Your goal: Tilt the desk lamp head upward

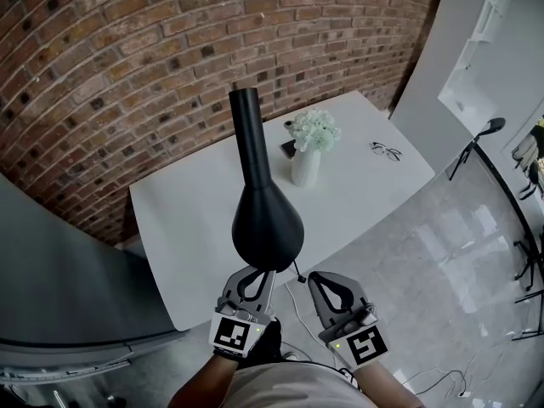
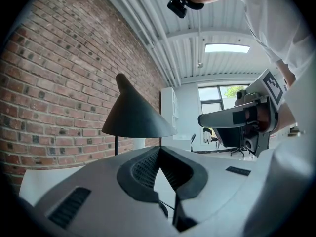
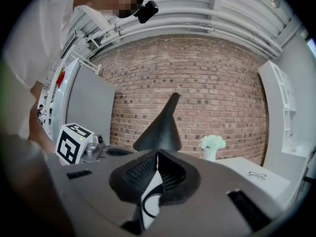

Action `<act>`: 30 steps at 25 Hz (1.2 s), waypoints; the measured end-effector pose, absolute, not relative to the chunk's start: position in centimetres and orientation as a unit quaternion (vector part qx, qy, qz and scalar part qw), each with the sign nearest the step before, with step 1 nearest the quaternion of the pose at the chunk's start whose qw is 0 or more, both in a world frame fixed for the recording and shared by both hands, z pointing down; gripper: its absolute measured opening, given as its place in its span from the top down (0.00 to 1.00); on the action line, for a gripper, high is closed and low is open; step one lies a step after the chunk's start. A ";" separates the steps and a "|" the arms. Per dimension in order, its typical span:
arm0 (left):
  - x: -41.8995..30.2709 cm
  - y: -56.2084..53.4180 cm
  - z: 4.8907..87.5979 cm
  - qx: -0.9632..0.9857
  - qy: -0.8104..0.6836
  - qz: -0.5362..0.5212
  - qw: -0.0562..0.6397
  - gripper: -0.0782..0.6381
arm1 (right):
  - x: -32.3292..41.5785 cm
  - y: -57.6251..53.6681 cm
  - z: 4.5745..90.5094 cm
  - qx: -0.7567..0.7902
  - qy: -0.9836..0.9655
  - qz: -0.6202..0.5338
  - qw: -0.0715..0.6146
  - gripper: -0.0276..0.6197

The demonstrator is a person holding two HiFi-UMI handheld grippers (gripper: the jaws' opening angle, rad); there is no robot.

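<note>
Reaching forward from the bottom of the head view, the person's two forearms run side by side and close together, each hand carrying a set of tongs aimed away from the body. The left tongs [image 1: 255,277] [image 2: 159,152] have their jaws closed tip to tip with nothing between them. The right tongs [image 1: 317,277] [image 3: 157,153] are closed and empty in the same way.

The black cone-shaped desk lamp head [image 1: 266,223] [image 2: 136,115] [image 3: 160,130] hangs just ahead of and above the left tongs, its wide rim facing down and its narrow black neck [image 1: 249,134] pointing away from them. From above, the left tips reach the rim's near edge; whether they touch it cannot be told. The right tongs sit just beside the left, with the lamp head ahead and to their left.

Beyond both tongs lies the white tabletop [image 1: 195,219]. A white vase of white flowers [image 1: 306,167] [image 3: 211,149] stands ahead of the right tongs, past the lamp. A pair of dark-rimmed eyeglasses [image 1: 386,150] [image 3: 256,174] rests farther to their right. A red brick wall [image 1: 127,58] closes the far side.
</note>
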State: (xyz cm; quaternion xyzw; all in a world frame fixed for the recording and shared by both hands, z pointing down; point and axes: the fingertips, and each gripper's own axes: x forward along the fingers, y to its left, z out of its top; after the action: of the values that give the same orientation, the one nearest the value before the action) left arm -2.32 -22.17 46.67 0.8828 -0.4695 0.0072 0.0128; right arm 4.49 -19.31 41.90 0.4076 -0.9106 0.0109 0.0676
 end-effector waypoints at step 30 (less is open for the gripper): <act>-2.5 -25.6 47.0 0.878 -0.479 -0.015 0.013 0.88 | 4.9 -22.1 43.9 0.416 -0.905 0.029 0.083 0.93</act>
State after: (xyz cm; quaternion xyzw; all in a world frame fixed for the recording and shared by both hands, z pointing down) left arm -2.47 -25.65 47.05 0.8777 -0.4788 -0.0153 0.0130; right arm 4.89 -22.07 43.92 0.4159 -0.9051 0.0289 0.0831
